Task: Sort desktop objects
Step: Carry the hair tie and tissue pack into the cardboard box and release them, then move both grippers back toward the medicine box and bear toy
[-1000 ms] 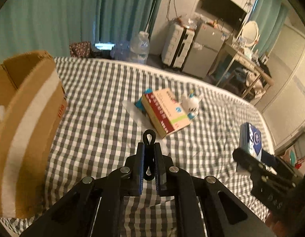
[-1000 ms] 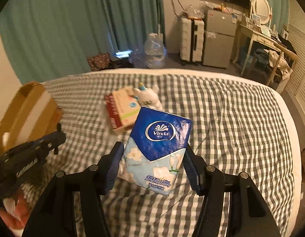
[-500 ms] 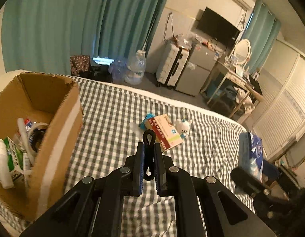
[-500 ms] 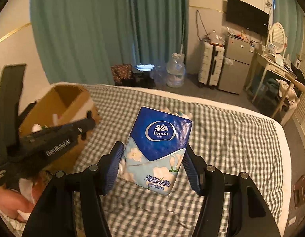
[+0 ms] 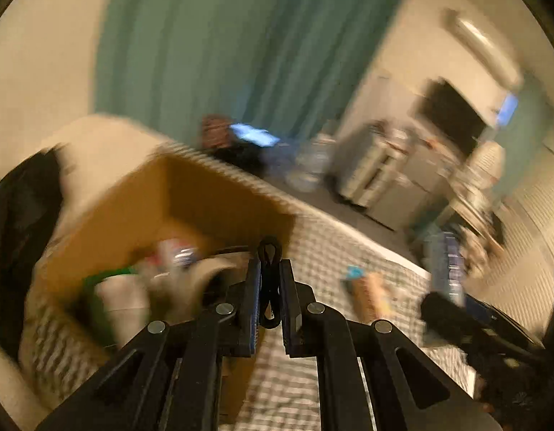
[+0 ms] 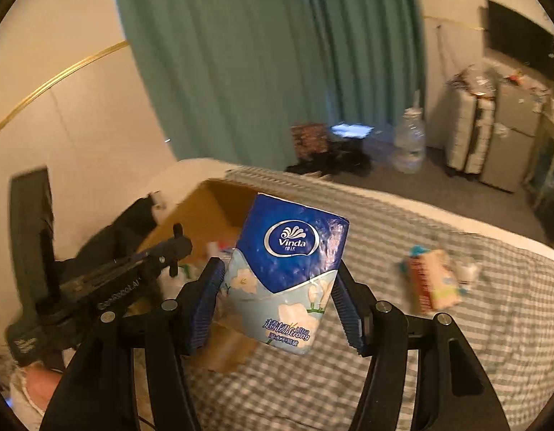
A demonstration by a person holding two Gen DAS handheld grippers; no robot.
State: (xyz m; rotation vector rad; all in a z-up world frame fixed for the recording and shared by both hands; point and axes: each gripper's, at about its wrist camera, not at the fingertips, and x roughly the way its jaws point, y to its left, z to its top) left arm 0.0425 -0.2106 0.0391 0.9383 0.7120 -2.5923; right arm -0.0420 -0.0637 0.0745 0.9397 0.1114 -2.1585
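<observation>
In the left wrist view, a small black clip [image 5: 269, 280] is being pinched in the left claw [image 5: 269, 287], its pads together on it; the cardboard box [image 5: 176, 208] is lying just ahead, to the left. In the right wrist view, the tissue pack [image 6: 289, 269] is being clamped upright in the right claw [image 6: 277, 301], the box [image 6: 219, 212] behind-left, nearer the left claw [image 6: 174, 244].

Teal curtain [image 6: 277, 72], water jug [image 6: 409, 143], suitcase [image 6: 469, 136], wall television [image 6: 521, 43].
</observation>
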